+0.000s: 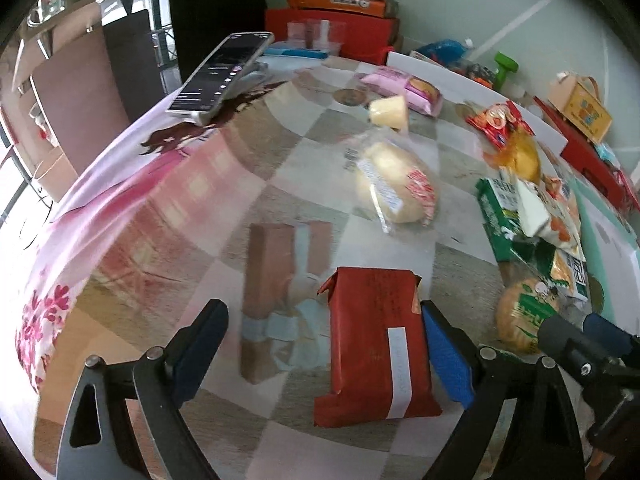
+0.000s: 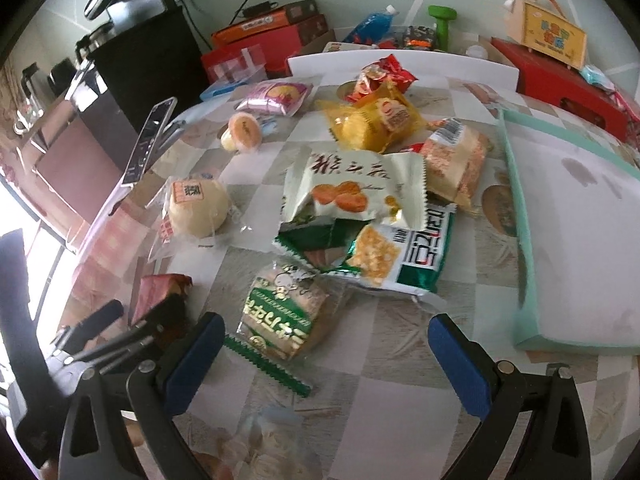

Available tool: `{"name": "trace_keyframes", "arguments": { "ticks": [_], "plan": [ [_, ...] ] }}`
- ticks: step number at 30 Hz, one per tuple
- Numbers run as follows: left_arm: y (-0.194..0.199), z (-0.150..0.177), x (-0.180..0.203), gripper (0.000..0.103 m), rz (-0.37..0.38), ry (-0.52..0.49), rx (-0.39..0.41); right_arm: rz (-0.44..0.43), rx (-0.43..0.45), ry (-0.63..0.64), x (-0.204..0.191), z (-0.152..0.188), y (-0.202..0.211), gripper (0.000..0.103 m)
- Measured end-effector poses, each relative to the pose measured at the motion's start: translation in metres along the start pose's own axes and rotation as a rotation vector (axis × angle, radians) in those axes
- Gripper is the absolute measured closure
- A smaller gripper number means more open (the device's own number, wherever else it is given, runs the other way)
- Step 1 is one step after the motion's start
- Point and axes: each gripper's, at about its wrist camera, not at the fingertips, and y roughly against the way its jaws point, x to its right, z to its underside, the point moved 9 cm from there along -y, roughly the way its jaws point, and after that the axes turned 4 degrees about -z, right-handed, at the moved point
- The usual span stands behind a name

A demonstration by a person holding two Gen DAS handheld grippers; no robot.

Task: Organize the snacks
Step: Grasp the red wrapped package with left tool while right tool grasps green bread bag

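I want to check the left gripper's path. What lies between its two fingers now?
In the left wrist view, the red snack pack lies between the left gripper's fingers, close to the right-hand pad; the other pad stands clear of it over bare tablecloth.

home: tablecloth (image 1: 168, 184), kettle (image 2: 32, 80)

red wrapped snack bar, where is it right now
In the left wrist view the red wrapped snack bar lies on the checked tablecloth between the left gripper fingers, beside its right-hand pad.
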Motion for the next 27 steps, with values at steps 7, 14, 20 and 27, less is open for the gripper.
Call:
{"name": "trace_keyframes", "arguments": {
  "ticks": [7,14,20,27],
  "plan": [
    [-0.001,-0.003,-0.014,0.009,0.017,0.044,-0.003,0.023,-0.026,0.06,-0.012,0.004,-0.009,0.011],
    [-0.006,-0.001,-0.015,0.009,0.019,0.037,-0.008,0.06,-0.04,0.125,-0.022,0.007,-0.019,0.012],
    [-0.009,-0.001,-0.015,0.01,-0.014,0.009,-0.003,0.073,-0.034,0.118,-0.021,0.005,-0.025,0.012],
    [-0.011,-0.001,-0.016,0.01,-0.031,-0.01,-0.002,0.074,-0.014,0.101,-0.017,0.001,-0.027,0.012]
  ]
}}
